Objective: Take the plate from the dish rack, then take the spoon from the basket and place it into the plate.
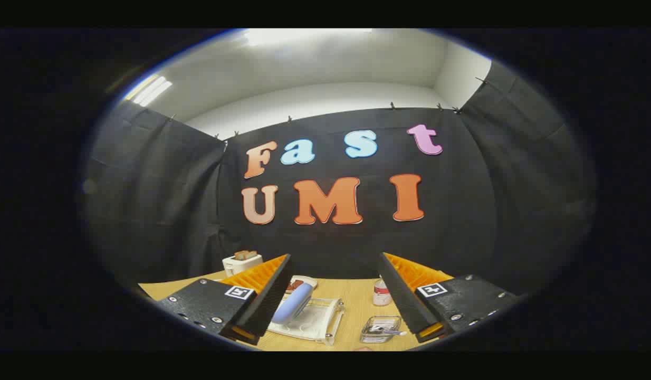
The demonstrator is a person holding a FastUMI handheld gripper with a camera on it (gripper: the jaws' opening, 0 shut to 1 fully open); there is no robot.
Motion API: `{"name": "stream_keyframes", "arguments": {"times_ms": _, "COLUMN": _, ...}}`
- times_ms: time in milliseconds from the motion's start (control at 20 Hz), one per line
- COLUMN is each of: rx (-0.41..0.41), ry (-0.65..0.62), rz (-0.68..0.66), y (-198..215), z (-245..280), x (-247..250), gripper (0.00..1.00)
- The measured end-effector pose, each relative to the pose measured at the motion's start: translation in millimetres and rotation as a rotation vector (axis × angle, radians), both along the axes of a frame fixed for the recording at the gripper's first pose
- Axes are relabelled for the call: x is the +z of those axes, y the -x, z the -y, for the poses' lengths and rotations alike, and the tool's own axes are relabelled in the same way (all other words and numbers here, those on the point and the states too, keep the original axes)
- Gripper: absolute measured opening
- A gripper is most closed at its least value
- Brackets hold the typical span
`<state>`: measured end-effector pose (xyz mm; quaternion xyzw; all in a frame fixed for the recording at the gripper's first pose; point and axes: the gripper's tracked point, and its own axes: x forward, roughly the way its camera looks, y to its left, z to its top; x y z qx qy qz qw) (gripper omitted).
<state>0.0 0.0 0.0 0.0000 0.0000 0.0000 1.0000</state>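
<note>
Between the fingers [333,295], which stand wide apart and hold nothing, lies the wooden table [357,306] with the task's things below and ahead of them: a pale blue plate [293,305] stands tilted on edge in the white dish rack [315,322], close against the inner side of the left finger, and a small clear basket [379,329] holding the spoon [384,328] sits near the right finger's tip. Farther back, a small jar [381,293] stands just inside the right finger, and a white toaster [242,262] with bread in it stands beyond the left finger, against the booth's black cloth wall [462,211].
</note>
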Motion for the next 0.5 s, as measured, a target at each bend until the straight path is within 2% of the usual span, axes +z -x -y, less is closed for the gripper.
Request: {"name": "stream_keyframes", "arguments": {"times_ms": 500, "rx": 0.055, "ry": -0.047, "rz": -0.023, "y": 3, "z": -14, "x": 1, "gripper": 0.97}}
